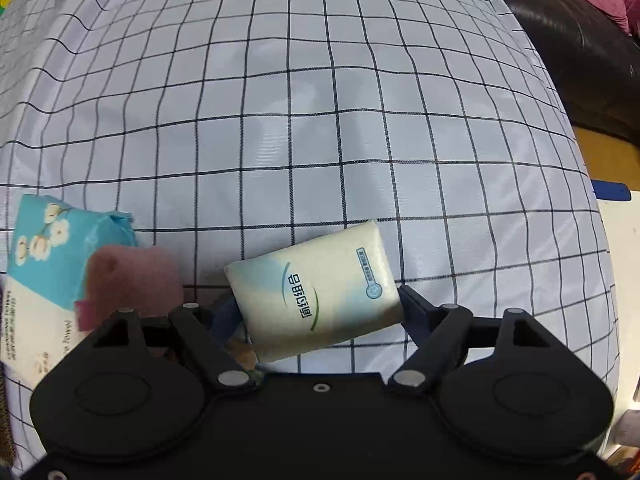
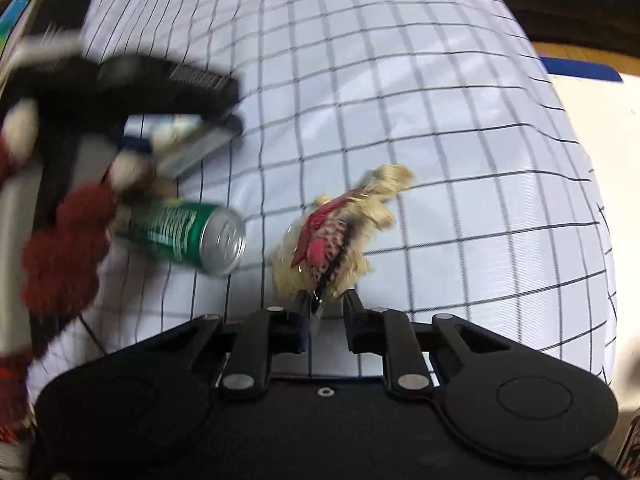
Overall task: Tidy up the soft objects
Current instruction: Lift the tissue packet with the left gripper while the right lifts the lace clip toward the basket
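My left gripper (image 1: 320, 310) is shut on a white tissue pack (image 1: 316, 292) with green print, held tilted above the checked cloth (image 1: 320, 120). A blue flowered tissue pack (image 1: 44, 248) and a pink cloth (image 1: 128, 280) lie at its left. My right gripper (image 2: 328, 306) is shut on a cream fluffy plush toy (image 2: 340, 232) with red and pink parts. In the right wrist view the left gripper (image 2: 160, 92) shows blurred at upper left, holding the pack (image 2: 192, 140).
A green drink can (image 2: 188, 236) lies on its side left of the plush. A dark red fuzzy sleeve (image 2: 60, 260) is at far left. A dark sofa (image 1: 580, 60) and blue-edged white surface (image 1: 624, 240) border the cloth on the right.
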### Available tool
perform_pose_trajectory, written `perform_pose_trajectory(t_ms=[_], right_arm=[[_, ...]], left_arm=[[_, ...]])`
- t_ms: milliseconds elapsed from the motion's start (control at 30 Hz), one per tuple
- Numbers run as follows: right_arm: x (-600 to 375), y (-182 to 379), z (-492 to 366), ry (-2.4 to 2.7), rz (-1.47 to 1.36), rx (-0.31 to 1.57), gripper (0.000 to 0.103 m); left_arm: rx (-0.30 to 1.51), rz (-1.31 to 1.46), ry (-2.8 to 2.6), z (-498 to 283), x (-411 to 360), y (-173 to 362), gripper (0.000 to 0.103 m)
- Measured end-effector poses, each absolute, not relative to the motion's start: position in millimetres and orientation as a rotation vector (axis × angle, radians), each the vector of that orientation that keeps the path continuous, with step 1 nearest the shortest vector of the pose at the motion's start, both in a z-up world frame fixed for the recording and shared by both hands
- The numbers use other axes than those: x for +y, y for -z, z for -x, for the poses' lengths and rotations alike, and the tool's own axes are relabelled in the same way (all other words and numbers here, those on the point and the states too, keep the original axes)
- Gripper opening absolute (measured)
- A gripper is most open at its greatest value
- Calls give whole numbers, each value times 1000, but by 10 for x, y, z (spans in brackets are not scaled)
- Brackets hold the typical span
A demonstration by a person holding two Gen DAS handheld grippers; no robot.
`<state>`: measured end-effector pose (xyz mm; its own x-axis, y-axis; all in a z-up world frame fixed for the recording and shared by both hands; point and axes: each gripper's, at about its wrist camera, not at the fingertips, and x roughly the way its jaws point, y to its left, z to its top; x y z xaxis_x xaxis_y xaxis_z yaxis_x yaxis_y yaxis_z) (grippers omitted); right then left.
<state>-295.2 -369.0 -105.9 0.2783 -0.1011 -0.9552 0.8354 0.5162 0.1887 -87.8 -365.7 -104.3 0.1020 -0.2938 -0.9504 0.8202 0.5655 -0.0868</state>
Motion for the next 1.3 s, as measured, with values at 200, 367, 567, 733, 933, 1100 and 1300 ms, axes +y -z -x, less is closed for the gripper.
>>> perform_pose_trajectory(t_ms=[200,367,567,733,933,1100,1300], right_arm=[[-3853,986,3100,789,-872,1055,31],[-3847,953,3027,872,-804,1025,57],[-3820,1010,2795,886,-778,1052,71],[-3764,1141,2644,920,-734,1114,74],[-3836,1278,2562,1002,-698,1171,71],[-3842,1314,2528,1026,-653,1214,60],[-3781,1114,2465,1035,-645,1192,50]], left_arm=[[1175,-519,889,782,-3358,809,76],[1129,-512,891,802,-3211,624,76],[1094,-506,889,784,-2937,434,76],[1088,-483,873,662,-2618,337,76],[1072,-450,830,443,-2232,253,76],[1061,-407,824,288,-1996,141,76],[1026,-366,798,145,-1728,19,76]])
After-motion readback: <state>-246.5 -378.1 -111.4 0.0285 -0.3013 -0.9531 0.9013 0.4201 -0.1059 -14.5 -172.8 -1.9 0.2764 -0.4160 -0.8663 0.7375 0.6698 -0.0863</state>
